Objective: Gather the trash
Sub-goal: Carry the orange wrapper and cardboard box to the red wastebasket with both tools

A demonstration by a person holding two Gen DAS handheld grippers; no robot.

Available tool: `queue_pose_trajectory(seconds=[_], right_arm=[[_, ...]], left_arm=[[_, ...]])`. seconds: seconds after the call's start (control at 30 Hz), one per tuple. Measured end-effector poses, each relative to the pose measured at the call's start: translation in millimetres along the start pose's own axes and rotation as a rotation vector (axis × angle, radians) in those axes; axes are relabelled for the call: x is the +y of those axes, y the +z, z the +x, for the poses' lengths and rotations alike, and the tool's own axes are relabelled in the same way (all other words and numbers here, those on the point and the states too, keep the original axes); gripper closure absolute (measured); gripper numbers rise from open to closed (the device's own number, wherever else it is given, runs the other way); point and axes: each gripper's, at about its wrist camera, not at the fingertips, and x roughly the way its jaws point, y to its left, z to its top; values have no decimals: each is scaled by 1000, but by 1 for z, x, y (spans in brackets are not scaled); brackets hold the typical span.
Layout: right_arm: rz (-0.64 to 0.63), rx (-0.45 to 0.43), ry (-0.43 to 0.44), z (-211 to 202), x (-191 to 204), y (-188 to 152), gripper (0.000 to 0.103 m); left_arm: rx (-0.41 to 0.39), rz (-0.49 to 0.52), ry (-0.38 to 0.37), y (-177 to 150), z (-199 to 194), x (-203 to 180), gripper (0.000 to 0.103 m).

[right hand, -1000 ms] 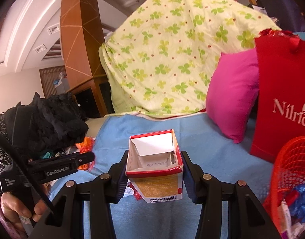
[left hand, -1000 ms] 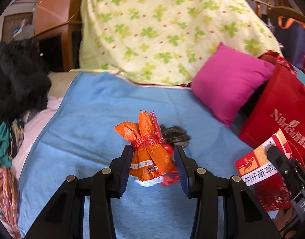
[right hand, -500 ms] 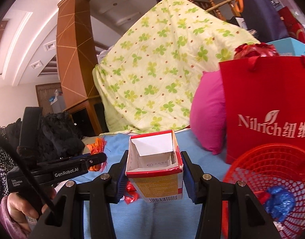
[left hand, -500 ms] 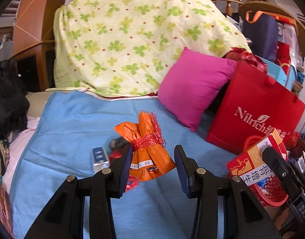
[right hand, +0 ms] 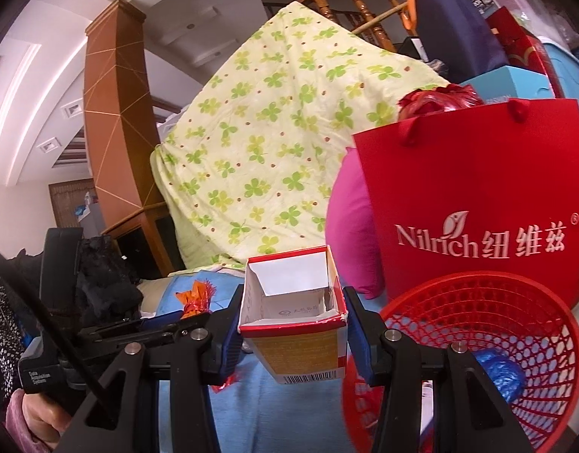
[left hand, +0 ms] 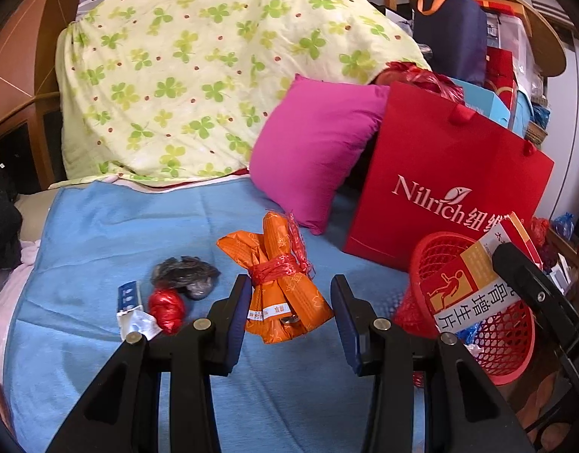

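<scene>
Left gripper holds an orange wrapper bundle tied with red string; the left pad touches the bundle, the right pad shows a gap, so the clamp cannot be told for sure, though the bundle sits lifted off the blue blanket. Right gripper is clenched on an open carton, red rim, barcode on the lower face, both pads pressed to its sides. The carton hangs just left of the red mesh basket, near its rim, not inside. The basket already contains a blue crumpled bag. In the left view the same carton overlaps the basket rim. Loose items lie on the blanket to the left of the bundle: a red foil ball, a dark crumpled bag touching it, a small blue-and-white box just beside. A red paper bag stands behind the basket, with a pink pillow leaning against it.
</scene>
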Motion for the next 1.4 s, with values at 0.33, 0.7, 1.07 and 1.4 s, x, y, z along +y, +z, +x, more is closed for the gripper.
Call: queue_pose_trajectory(seconds=[0.33,0.7,1.07,1.4], right_arm=[[23,-10,-39,-7,-22,4,52],[37,-13,-60,-11,-35,5,52],[42,-17,-80,-16,-46,6,52],[72,-35,-112,-23,-66,11,52]], left_arm=[[22,21,-4,-2,8,-15,58],[25,54,-26,-2,10,-32,58],[31,79,-57,-3,15,-52,58],[16,81,-125,-1,17,-68,58]])
